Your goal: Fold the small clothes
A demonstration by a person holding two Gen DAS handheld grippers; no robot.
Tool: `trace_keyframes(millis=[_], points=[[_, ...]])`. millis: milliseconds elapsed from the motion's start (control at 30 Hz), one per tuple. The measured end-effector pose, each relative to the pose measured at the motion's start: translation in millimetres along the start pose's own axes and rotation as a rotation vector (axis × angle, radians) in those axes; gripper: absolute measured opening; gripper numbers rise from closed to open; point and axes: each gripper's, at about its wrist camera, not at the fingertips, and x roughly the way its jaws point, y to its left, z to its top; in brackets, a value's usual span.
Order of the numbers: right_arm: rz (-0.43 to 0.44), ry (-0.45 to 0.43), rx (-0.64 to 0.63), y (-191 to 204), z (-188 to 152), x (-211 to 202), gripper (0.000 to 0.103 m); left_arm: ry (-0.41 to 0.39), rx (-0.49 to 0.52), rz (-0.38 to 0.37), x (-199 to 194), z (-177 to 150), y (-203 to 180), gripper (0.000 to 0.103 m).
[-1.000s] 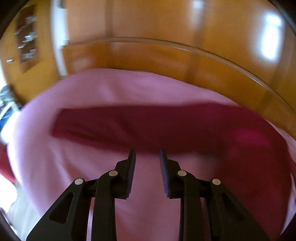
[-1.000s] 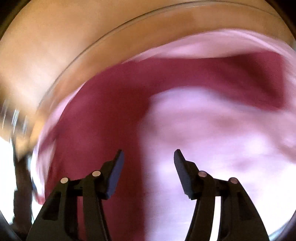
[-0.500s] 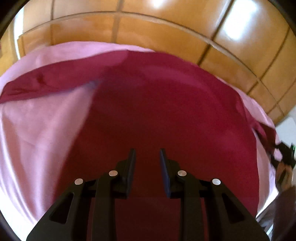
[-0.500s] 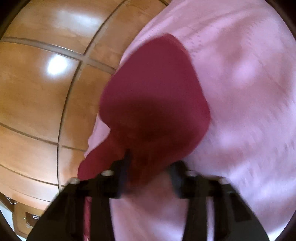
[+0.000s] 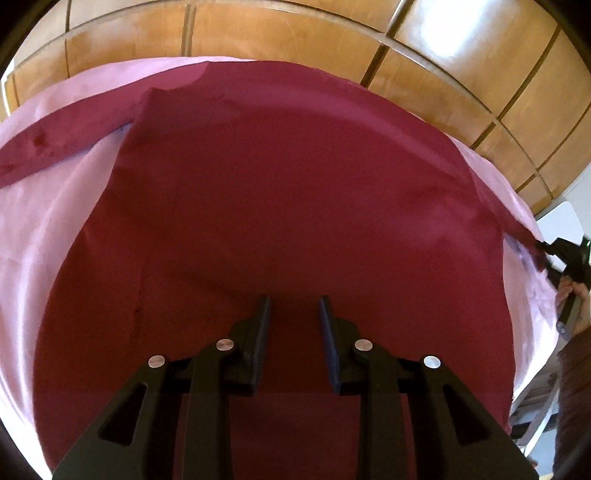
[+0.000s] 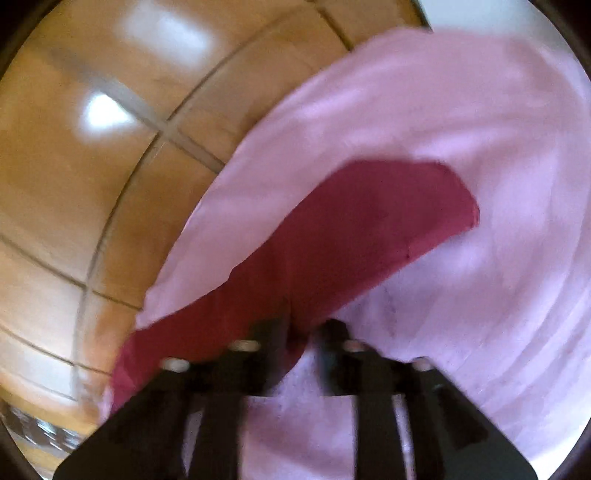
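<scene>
A dark red long-sleeved garment [image 5: 288,206] lies spread flat on a pink sheet [image 5: 44,221]. One sleeve [image 5: 55,144] stretches to the left. My left gripper [image 5: 293,314] hovers over the garment's lower middle, jaws slightly apart and empty. My right gripper [image 6: 301,328] is shut on the other sleeve [image 6: 369,221], pinching its cuff end; this view is blurred. In the left wrist view the right gripper [image 5: 554,254] shows at the far right edge, holding that sleeve's tip.
A wooden panelled wall [image 5: 295,33] runs behind the pink sheet, also in the right wrist view [image 6: 92,166]. The sheet's edge [image 6: 207,229] drops off beside the held sleeve. A white object [image 5: 561,225] stands beyond the right edge.
My left gripper swung from the stretched sleeve to over the garment's body. My right gripper went from open to shut on the right sleeve's end and is moving it.
</scene>
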Motion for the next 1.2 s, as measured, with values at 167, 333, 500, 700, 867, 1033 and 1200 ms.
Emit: trace_keyframes(millis=[167,333,500,700,867,1033,1200], points=[[-0.030,-0.050,0.064,-16,21,-3,0.048,0.000,-0.009,-0.008,-1,-2,3,0.025],[-0.084,-0.082,-0.032,17,45,-12,0.007,-0.003,0.004,-0.026,-3,-4,0,0.025],[-0.062,-0.158,-0.215,102,61,-22,0.006,0.010,0.056,-0.068,-6,-15,-5,0.025],[0.099,-0.093,-0.501,251,6,8,0.006,0.014,0.016,-0.122,-12,-32,7,0.025],[0.211,0.070,-0.755,354,-107,60,0.006,0.010,-0.028,-0.160,-19,-30,13,0.025],[0.282,0.255,-0.970,407,-227,103,0.018,-0.024,-0.064,-0.172,-29,-21,22,0.025],[0.348,0.287,-0.975,397,-254,95,0.076,-0.087,-0.099,-0.175,-43,-2,36,0.025]])
